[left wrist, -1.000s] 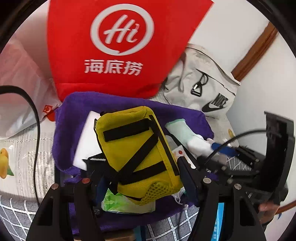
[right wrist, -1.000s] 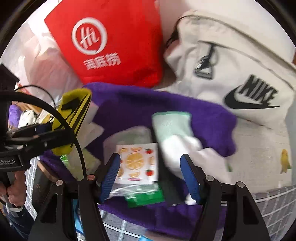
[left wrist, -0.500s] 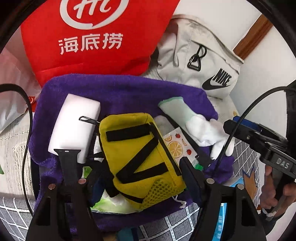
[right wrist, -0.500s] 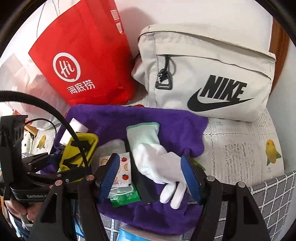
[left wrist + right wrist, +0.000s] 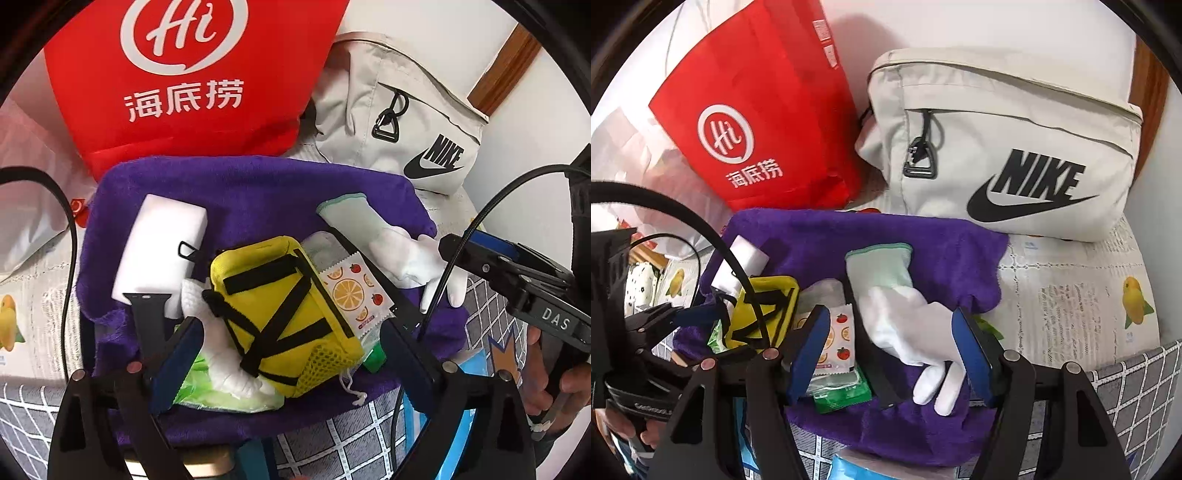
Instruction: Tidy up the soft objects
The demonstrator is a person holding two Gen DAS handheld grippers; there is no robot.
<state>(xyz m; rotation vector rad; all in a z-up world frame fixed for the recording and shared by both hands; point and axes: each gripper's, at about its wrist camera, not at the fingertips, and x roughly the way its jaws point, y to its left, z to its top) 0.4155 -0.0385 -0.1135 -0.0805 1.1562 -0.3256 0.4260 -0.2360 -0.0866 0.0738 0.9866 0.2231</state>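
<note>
A yellow pouch (image 5: 284, 317) with black straps lies on the purple towel (image 5: 258, 192), on top of a white glove (image 5: 229, 362) and a green packet (image 5: 221, 395). My left gripper (image 5: 291, 350) straddles the pouch; its jaws are opening and there are gaps on both sides, so the pads no longer press it. The pouch (image 5: 757, 314) also shows at the left of the right wrist view. My right gripper (image 5: 892, 347) hovers open over a second white glove (image 5: 897, 317) with a pale green cuff, which lies flat on the towel (image 5: 945, 251).
A white foam block (image 5: 162, 251), a black strap (image 5: 147, 317) and a fruit-print sachet (image 5: 354, 291) share the towel. A red shopping bag (image 5: 199, 74) and a grey Nike bag (image 5: 1008, 140) stand behind it against the wall. Printed and checked cloth surrounds the towel.
The left gripper's jaws have spread and let go of the yellow pouch, which now rests on the towel. The right gripper drew back from the towel early on, then held still over the glove.
</note>
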